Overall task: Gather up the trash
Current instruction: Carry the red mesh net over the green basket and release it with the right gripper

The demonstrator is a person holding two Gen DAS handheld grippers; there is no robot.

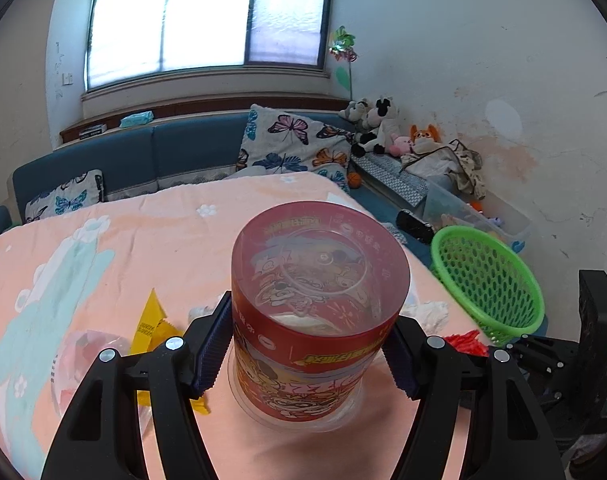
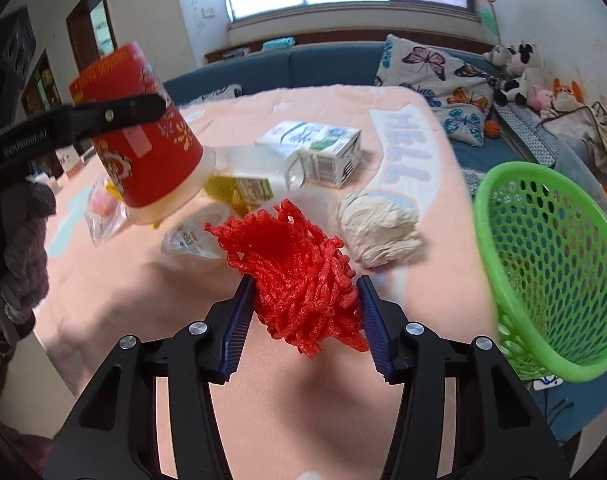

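An upside-down red instant-noodle cup (image 1: 319, 280) sits between the jaws of my left gripper (image 1: 309, 332), which is shut on its sides. In the right wrist view the cup (image 2: 143, 148) hangs tilted above the peach bedspread (image 2: 303, 400). My right gripper (image 2: 304, 292) is shut on a red foam net (image 2: 291, 256), with both blue pads pressing its sides just over the bedspread. A green mesh basket (image 2: 551, 264) leans at the bed's right edge, close to the right of the net. From the left wrist, the basket (image 1: 487, 284) lies beyond the cup to the right.
More litter lies on the bed: a milk carton (image 2: 315, 148), a clear bottle (image 2: 263, 168), a crumpled tissue (image 2: 379, 232), a plastic lid (image 2: 191, 244), a yellow wrapper (image 1: 149, 320). A blue sofa with butterfly cushions (image 1: 295, 144) and soft toys lies beyond.
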